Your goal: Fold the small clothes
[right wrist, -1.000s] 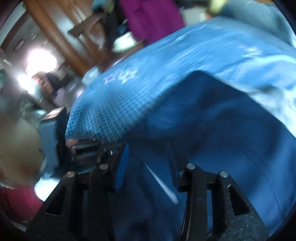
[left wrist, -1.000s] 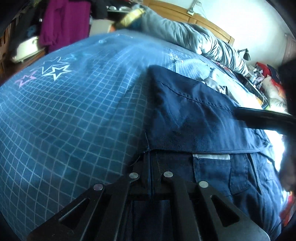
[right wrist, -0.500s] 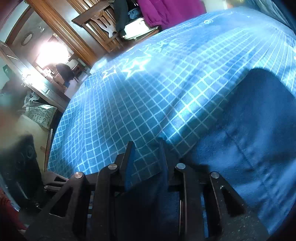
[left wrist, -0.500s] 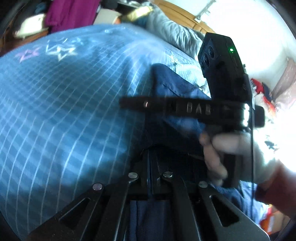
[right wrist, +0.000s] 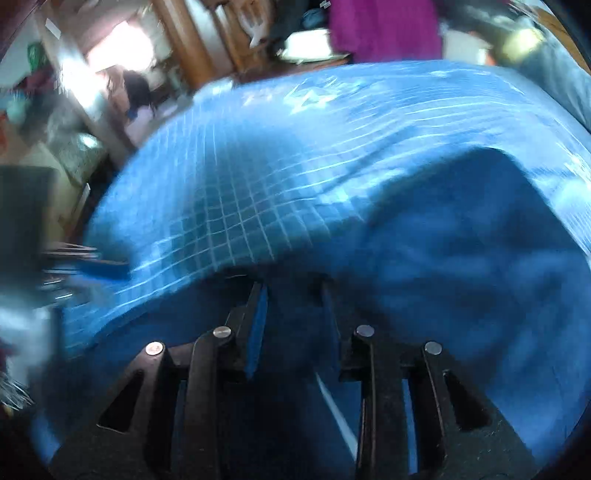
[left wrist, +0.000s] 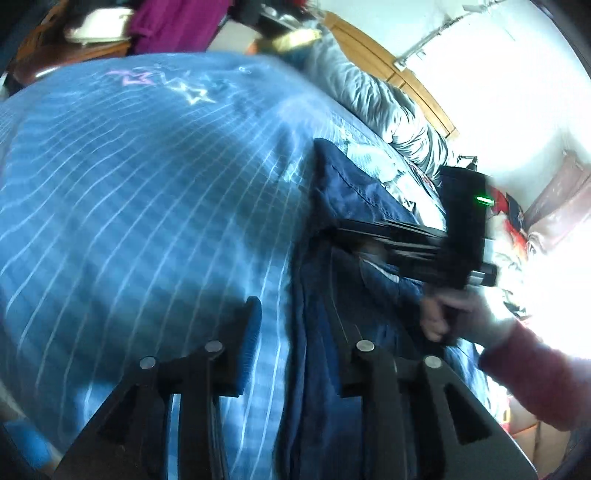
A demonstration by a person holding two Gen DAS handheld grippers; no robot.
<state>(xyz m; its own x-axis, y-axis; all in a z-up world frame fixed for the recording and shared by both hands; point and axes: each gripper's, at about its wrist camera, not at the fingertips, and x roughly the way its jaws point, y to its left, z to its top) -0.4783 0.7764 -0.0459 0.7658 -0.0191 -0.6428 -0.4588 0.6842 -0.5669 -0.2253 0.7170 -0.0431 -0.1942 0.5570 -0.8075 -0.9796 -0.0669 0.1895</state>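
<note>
Navy trousers (left wrist: pixel 354 199) lie on a blue checked bedspread (left wrist: pixel 147 206). In the left wrist view my left gripper (left wrist: pixel 291 317) stands open low over the bed, and the trousers' left edge (left wrist: pixel 310 354) runs between its fingers. Further along, my right gripper (left wrist: pixel 334 227), held by a hand (left wrist: pixel 454 314) in a red sleeve, reaches in from the right and lifts a layer of the cloth. In the blurred right wrist view the right gripper (right wrist: pixel 293 299) has its jaws a little apart with dark trouser cloth (right wrist: pixel 461 258) filling the gap.
A grey duvet (left wrist: pixel 373 96) is heaped along the wooden headboard (left wrist: pixel 402 77). A purple garment (left wrist: pixel 173 22) hangs beyond the far edge of the bed. Red and patterned clutter (left wrist: pixel 513 221) sits at the right. Wooden furniture (right wrist: pixel 184 40) stands past the bed's foot.
My left gripper was shut on the trousers' edge and has now opened and let go. The right gripper narrowed on the cloth and has swung across the garment.
</note>
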